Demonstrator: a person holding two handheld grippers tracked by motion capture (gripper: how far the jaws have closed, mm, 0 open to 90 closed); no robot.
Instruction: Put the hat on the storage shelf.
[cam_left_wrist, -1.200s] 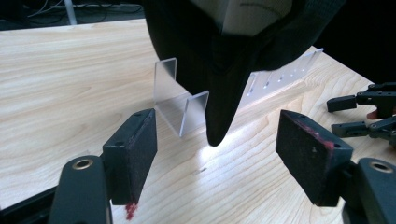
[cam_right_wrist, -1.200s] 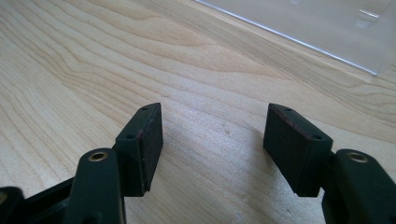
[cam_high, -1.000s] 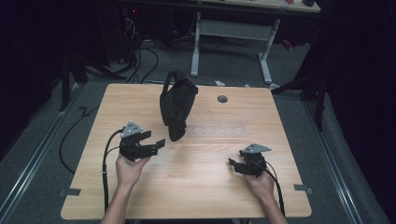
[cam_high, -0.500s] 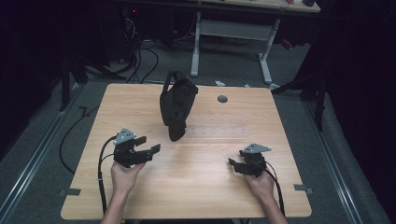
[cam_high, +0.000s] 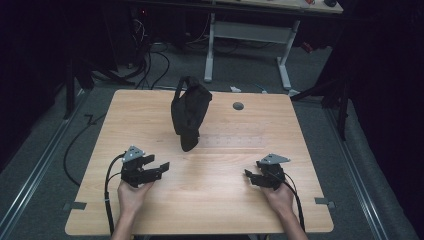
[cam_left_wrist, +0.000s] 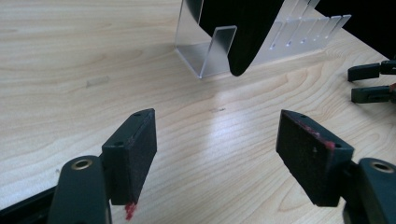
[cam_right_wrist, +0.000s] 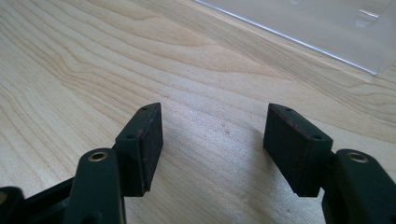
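Note:
A black soft object (cam_high: 188, 112) hangs upright on a clear acrylic stand (cam_high: 235, 141) in the middle of the wooden table (cam_high: 150, 110). My left gripper (cam_high: 159, 167) lies low over the table near its front left, jaws open and pointing right, nothing between them. In the left gripper view the open jaws (cam_left_wrist: 217, 126) face the black object's lower tip (cam_left_wrist: 243, 46) and the stand's clear foot (cam_left_wrist: 212, 51), well apart from both. My right gripper (cam_high: 249, 176) rests at the front right, open and empty; its jaws (cam_right_wrist: 215, 121) frame bare wood.
A grey round cap (cam_high: 238, 106) is set in the table behind the stand. The stand's clear plate (cam_right_wrist: 327, 32) lies ahead of the right gripper. A desk frame (cam_high: 245, 30) and cables (cam_high: 150, 60) are on the floor beyond.
My left gripper has come down and back toward the table's front edge, jaws still open. The right gripper has not moved.

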